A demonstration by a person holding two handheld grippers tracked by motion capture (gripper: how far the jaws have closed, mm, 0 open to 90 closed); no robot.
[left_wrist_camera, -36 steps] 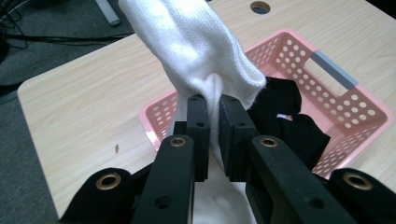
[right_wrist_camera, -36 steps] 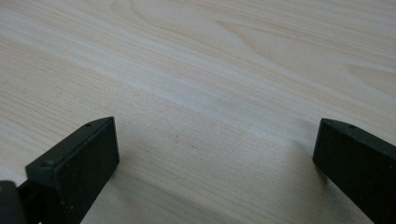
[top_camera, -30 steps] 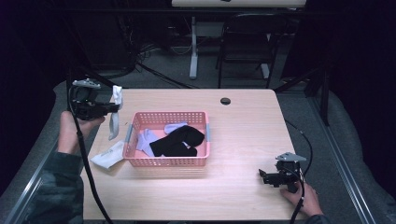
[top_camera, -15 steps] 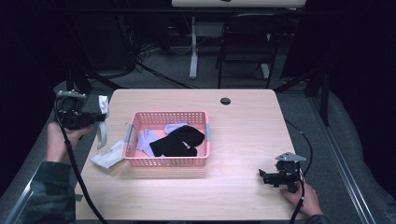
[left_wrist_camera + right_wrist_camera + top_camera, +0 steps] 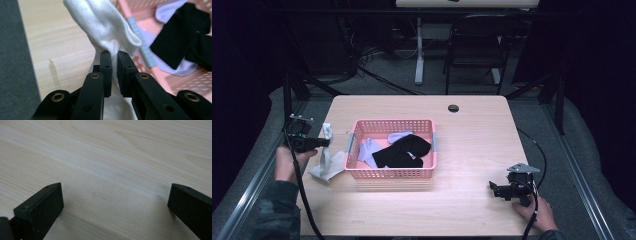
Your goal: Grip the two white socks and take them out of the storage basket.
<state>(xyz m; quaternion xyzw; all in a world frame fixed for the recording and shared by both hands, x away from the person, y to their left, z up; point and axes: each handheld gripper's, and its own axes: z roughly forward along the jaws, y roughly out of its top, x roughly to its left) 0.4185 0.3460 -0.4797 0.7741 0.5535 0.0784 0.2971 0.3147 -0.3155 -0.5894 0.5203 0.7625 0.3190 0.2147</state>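
My left gripper (image 5: 325, 142) (image 5: 113, 53) is shut on a white sock (image 5: 105, 27) (image 5: 326, 155), pinching its cloth between both pads. The sock hangs from the jaws down to the table just left of the pink basket (image 5: 357, 131), where its lower end lies crumpled. Inside the basket lie a black sock (image 5: 404, 151) (image 5: 180, 42) and pale lilac socks (image 5: 369, 150). My right gripper (image 5: 493, 189) (image 5: 115, 202) rests low over the bare wood near the table's front right, jaws open and nothing between them.
The wooden table (image 5: 472, 145) has a round cable hole (image 5: 453, 108) near its far edge. A dark chair (image 5: 474, 50) and a desk leg (image 5: 419, 50) stand behind the table. Grey floor (image 5: 15, 62) lies left of the table edge.
My left gripper has come down and toward the table's left edge with the white sock, whose lower end now lies beside the basket. The right gripper has kept still.
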